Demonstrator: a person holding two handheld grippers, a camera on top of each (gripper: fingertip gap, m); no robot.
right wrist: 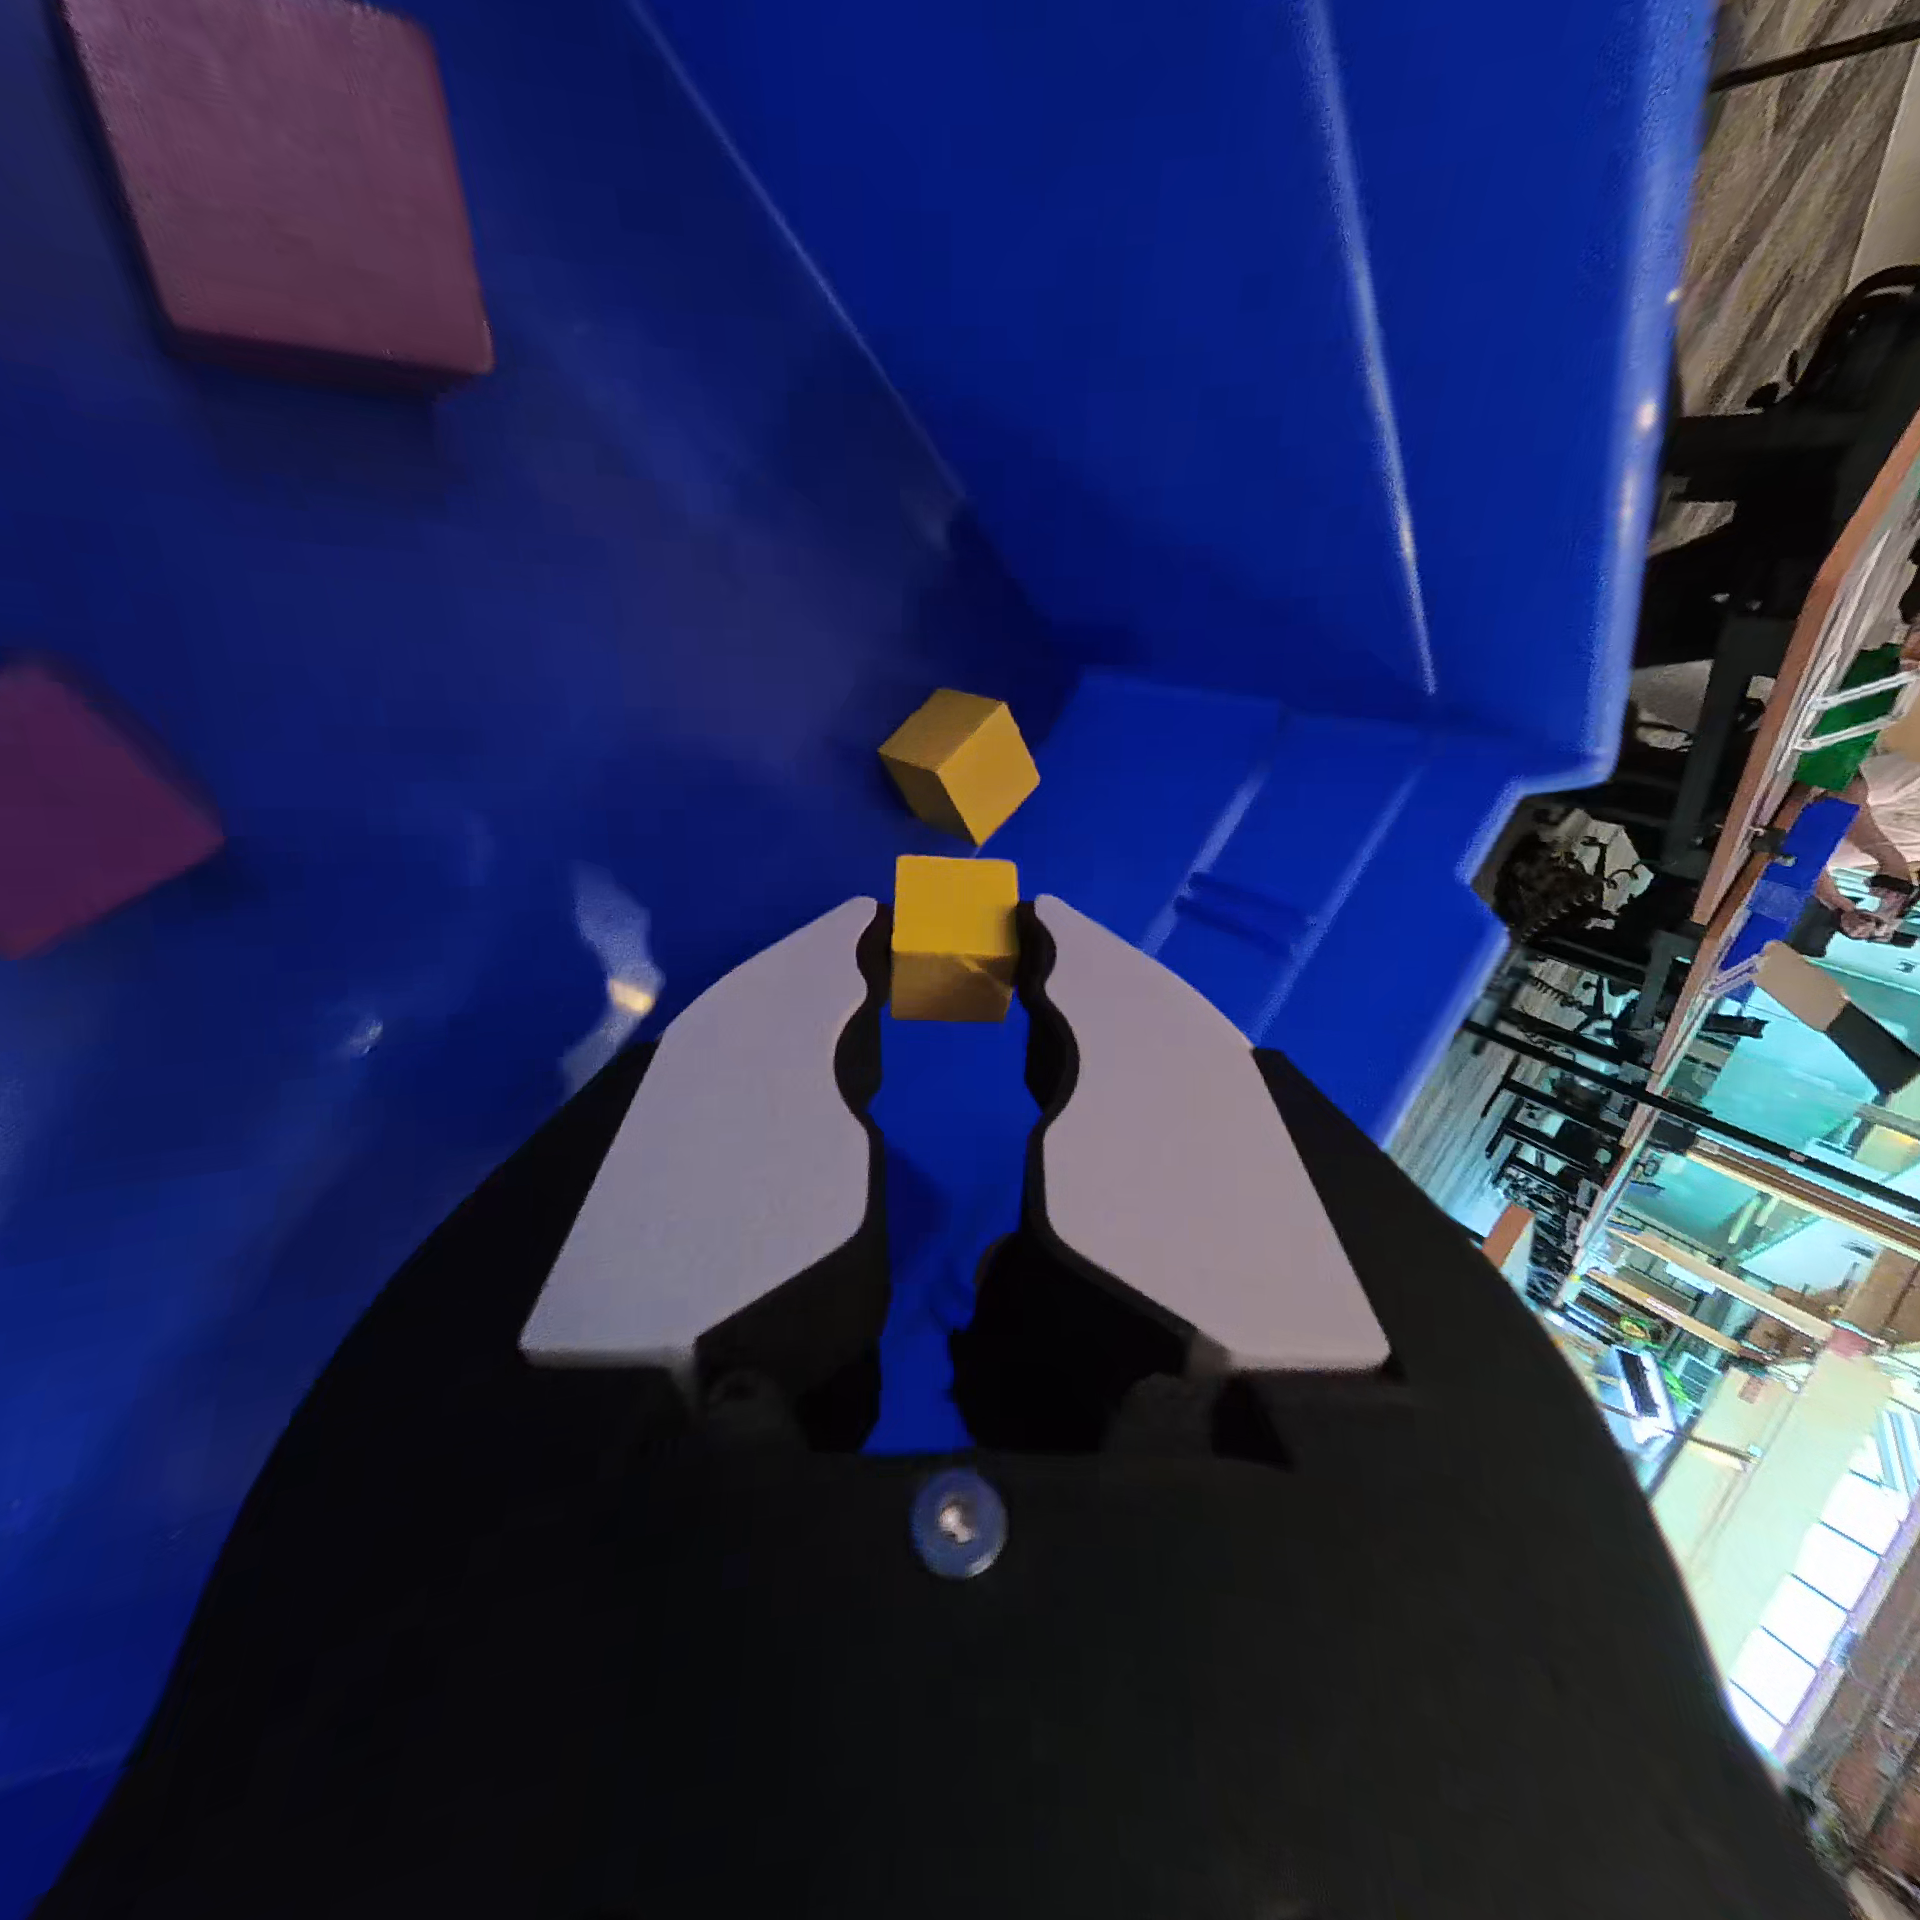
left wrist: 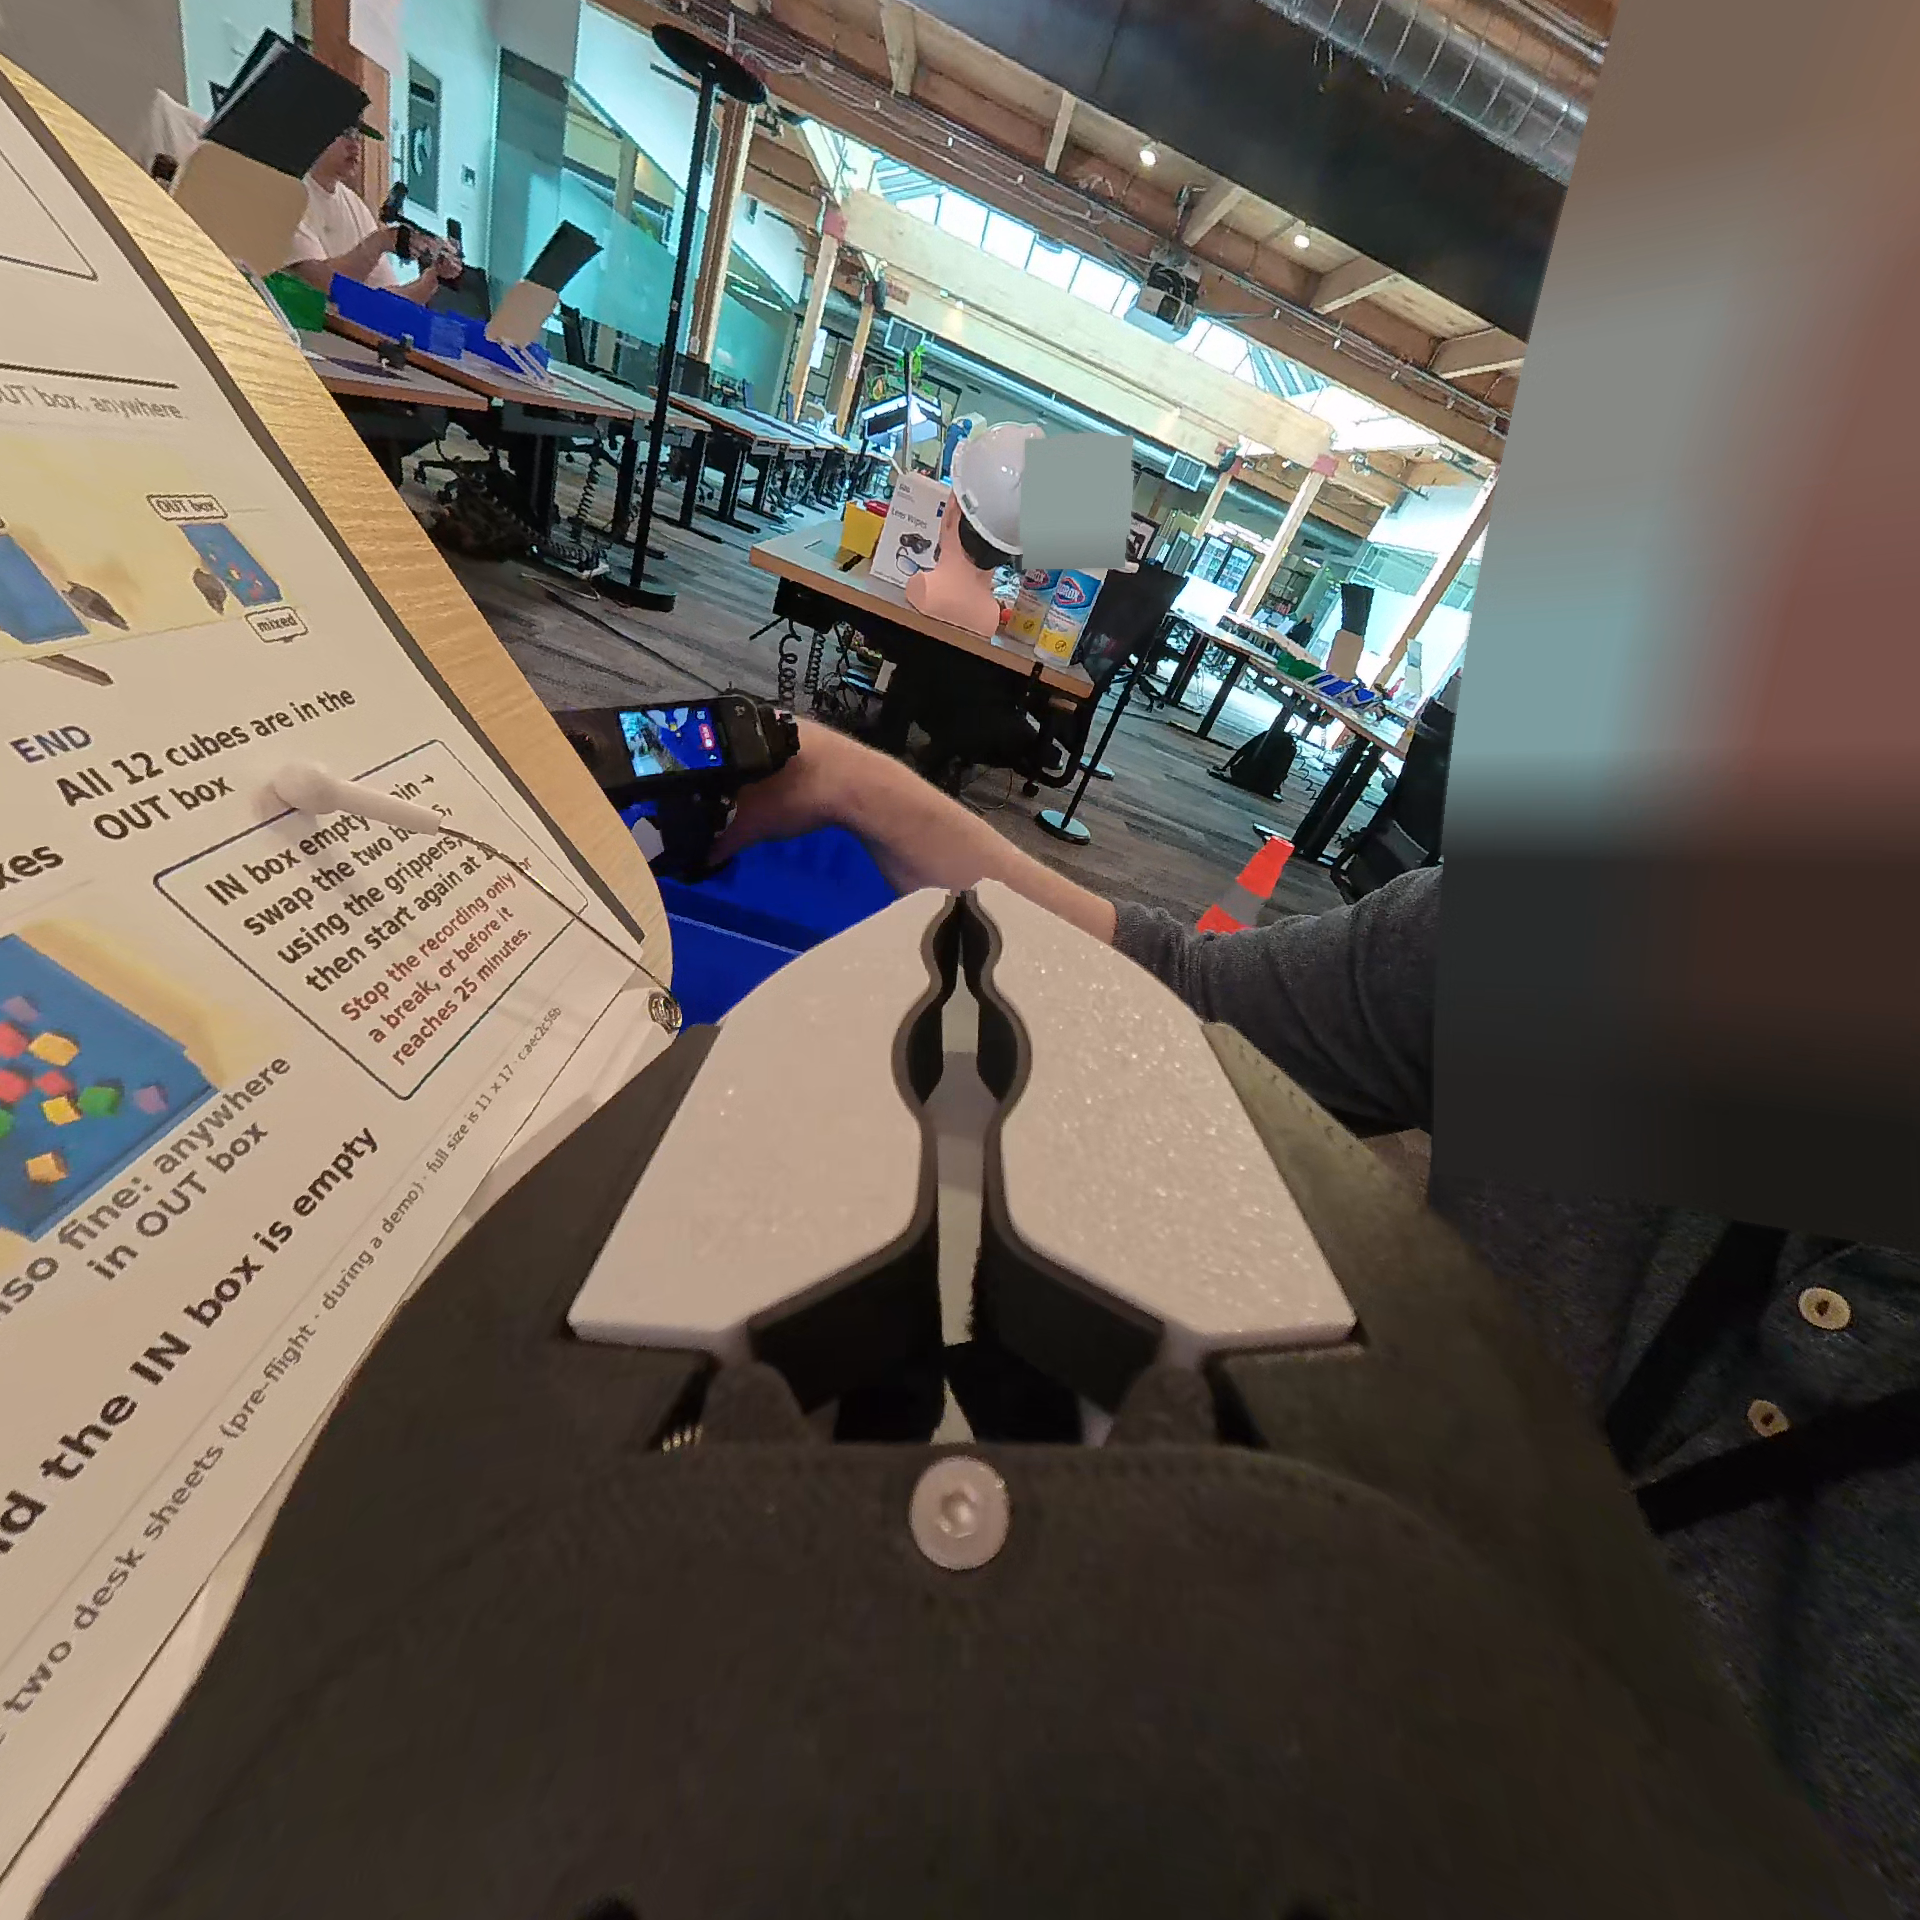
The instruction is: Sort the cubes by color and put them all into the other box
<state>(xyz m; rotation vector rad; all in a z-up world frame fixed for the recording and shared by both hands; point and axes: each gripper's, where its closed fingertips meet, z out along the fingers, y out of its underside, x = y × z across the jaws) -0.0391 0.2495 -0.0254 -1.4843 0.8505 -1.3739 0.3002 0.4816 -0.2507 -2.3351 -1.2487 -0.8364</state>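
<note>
Cube, yellow (right wrist: 954, 940), clamped between right gripper (right wrist: 954, 914) pads inside blue box (right wrist: 1195, 364) | second yellow cube (right wrist: 961, 764) just beyond it | two purple cubes (right wrist: 281, 177) far left | left gripper (left wrist: 961, 904) raised beside instruction sheet (left wrist: 208, 831), jaws together, bare.

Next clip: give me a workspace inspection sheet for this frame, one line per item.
Surface: wooden desk edge under an instruction sheet.
Job's things: blue box; yellow cube in grasp, second yellow cube beyond it; two purple cubes on the box floor.
Clutter: nothing seen.
Grippers: left hand-held gripper shut, empty; right hand-held gripper clamps the yellow cube.
Cables: nothing seen at the workspace.
Surroundings: open office, desks, orange cone.
</note>
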